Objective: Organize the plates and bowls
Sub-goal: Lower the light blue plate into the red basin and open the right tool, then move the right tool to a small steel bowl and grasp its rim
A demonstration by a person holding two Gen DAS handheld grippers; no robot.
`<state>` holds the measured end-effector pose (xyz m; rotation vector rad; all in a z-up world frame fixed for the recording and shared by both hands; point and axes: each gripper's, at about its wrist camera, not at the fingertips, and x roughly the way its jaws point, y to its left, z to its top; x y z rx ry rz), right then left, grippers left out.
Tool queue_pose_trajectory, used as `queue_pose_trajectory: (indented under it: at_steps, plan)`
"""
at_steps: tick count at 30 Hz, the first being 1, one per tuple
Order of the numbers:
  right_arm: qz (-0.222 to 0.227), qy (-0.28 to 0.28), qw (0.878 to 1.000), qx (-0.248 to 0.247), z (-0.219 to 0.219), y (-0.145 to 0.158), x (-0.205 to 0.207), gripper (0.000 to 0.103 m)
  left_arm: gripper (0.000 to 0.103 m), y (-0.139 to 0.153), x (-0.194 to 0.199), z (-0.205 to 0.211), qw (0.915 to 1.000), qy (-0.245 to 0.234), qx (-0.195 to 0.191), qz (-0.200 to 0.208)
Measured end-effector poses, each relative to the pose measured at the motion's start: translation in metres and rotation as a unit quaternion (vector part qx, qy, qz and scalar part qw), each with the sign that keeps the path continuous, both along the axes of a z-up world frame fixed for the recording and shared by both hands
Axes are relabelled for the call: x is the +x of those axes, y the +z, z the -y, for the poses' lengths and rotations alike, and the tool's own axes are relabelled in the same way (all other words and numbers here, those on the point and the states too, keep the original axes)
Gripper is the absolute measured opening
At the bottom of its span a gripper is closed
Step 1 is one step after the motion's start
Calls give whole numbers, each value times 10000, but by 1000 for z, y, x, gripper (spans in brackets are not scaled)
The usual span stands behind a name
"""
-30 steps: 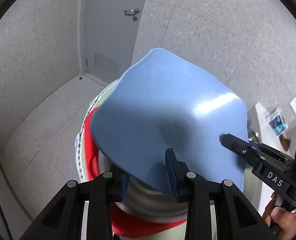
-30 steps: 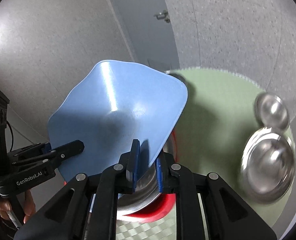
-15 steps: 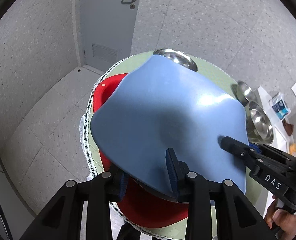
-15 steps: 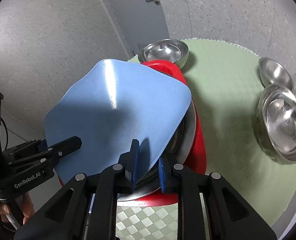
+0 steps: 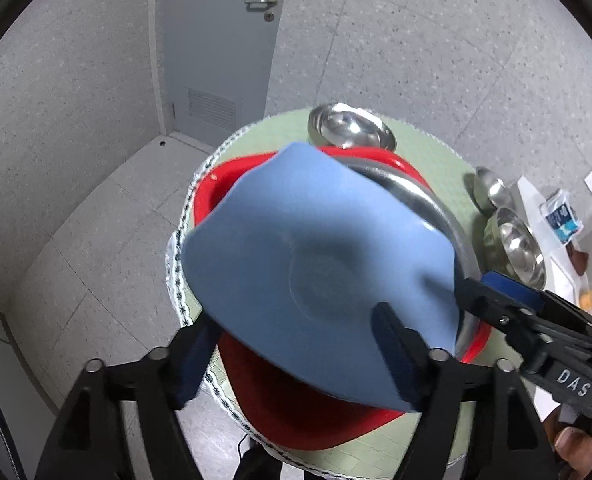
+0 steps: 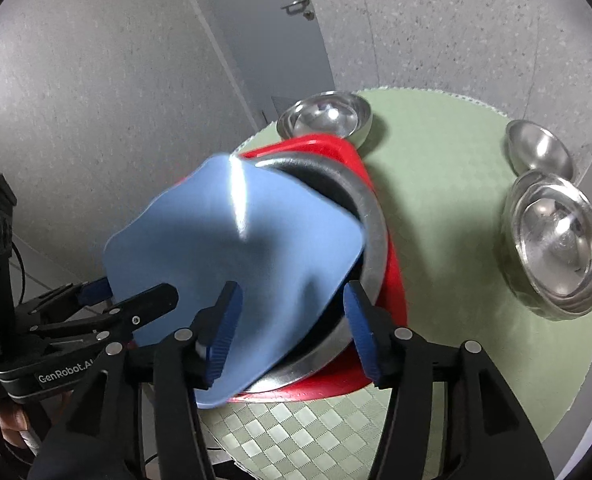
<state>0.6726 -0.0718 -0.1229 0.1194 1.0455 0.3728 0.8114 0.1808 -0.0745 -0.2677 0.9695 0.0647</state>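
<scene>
Left-wrist view: the left gripper (image 5: 296,344) had its jaws spreading apart, the near edge of the blue plate (image 5: 316,264) lying between the blue pads without either pad pressing on it. The right gripper (image 5: 492,292) entered from the right, its tip at the plate's right edge. Beneath the tilted blue plate lay a steel plate (image 5: 428,204), and under that a red tray (image 5: 296,420), all on the round green table (image 5: 436,168). One steel bowl (image 5: 348,130) stood at the far side of the tray; two more bowls (image 5: 516,244) stood to the right.

Right-wrist view: the right gripper (image 6: 292,328) was likewise opening, the blue plate's (image 6: 232,252) near corner between its parted pads. The left gripper (image 6: 136,300) reached in from the left. The two nested-looking bowls (image 6: 556,248) stood well apart on the right.
</scene>
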Motion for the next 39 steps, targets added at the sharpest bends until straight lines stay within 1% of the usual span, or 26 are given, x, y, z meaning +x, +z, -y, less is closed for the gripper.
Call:
queue_pose_trajectory:
  at_steps: [2,3,7,8,11,12,14,17,20,21,23,25,28,30,31,33,35,39]
  plan:
    - [94,-49,9999,0,6,6,-1,59,83,8,-4,1,9999,28,76,70]
    - [127,-71,9999,2,9,8,-2,59,84,11,-5,2,9998,73,158,90]
    - [259,-247,9993,75,28,18,-3,59,88,26,-11,8,9982,317,428,278]
    - [289,-282,9991,84,32,21,-2,59,91,30,-11,10,9974,400,504,332]
    - [359,-372,9986,119,49,27,5,59,92,43,-12,19,9943,642,690,506]
    - [381,-389,9984,129,54,29,9,60,93,49,-12,23,9932,708,693,618]
    - [412,-400,9983,128,63,33,19,60,98,56,-5,31,9928,688,703,685]
    - [448,-318,9984,119,74,37,39,60,98,62,12,42,9943,568,541,724]
    - [454,-161,9988,114,79,38,66,60,98,64,37,46,9973,414,235,558]
    - [438,-71,9989,118,78,38,78,60,98,65,46,46,9977,421,201,495]
    - [424,45,9990,119,78,38,96,60,98,69,63,48,9968,557,382,422]
    - [396,156,9990,143,74,36,116,60,98,71,77,46,9965,556,479,403]
    - [259,257,9990,260,67,27,147,64,98,68,112,41,9957,618,654,203]
    - [144,279,9992,267,61,19,168,64,98,61,133,40,9947,641,801,-9]
    - [66,304,9990,310,58,13,179,64,98,58,144,41,9948,616,811,-87]
    - [-69,334,9988,341,52,2,198,64,98,49,164,37,9957,538,689,-311]
    - [-204,342,9988,293,45,-13,219,64,98,37,184,35,9945,524,732,-535]
    - [-556,325,9973,344,36,-43,243,64,96,12,213,26,9908,533,785,-963]
